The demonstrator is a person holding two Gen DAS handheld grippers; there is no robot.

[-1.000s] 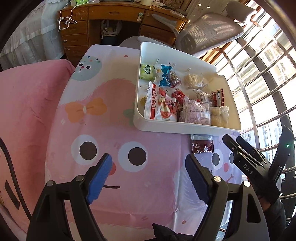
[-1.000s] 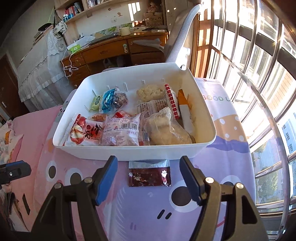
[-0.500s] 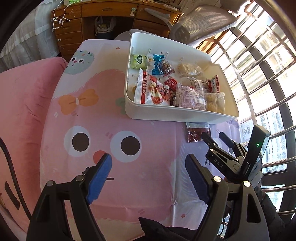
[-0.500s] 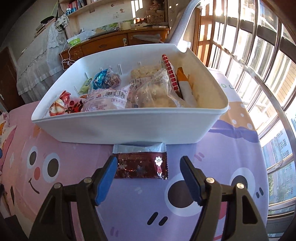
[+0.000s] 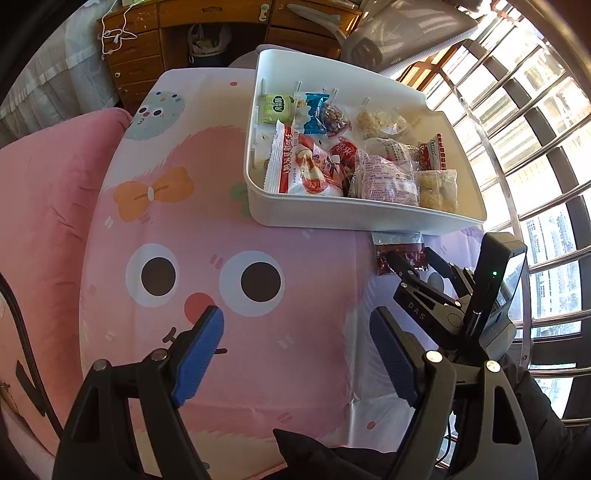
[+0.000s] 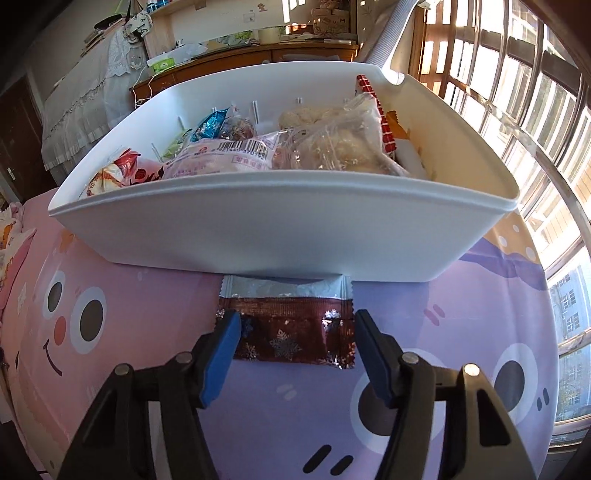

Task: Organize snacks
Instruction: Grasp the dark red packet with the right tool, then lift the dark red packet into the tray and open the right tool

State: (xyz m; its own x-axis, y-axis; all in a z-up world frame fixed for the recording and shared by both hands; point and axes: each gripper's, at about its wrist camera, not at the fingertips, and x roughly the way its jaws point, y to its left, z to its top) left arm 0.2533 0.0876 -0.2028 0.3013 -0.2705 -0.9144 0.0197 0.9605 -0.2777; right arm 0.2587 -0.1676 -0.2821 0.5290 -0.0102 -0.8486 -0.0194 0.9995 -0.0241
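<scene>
Packet: we see the dark red snowflake snack packet [image 6: 291, 334] flat on the cartoon tablecloth [image 6: 424, 306], just ahead of our right gripper [image 6: 295, 345], against the white bin [image 6: 280, 229].
Right gripper: jaws closing, straddling the packet's side edges, not yet pinching.
Left gripper [image 5: 295, 332]: spread, empty.
Handling: we judge it light, crinkly, slippery; take it across the sides.
Hidden: silver seal partly under the bin.

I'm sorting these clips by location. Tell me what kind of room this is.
Most likely a bedroom or study at home. A wooden desk with drawers stands by a mesh office chair, the work surface wears a cartoon-print cloth, and a barred window lets sun in.
</scene>
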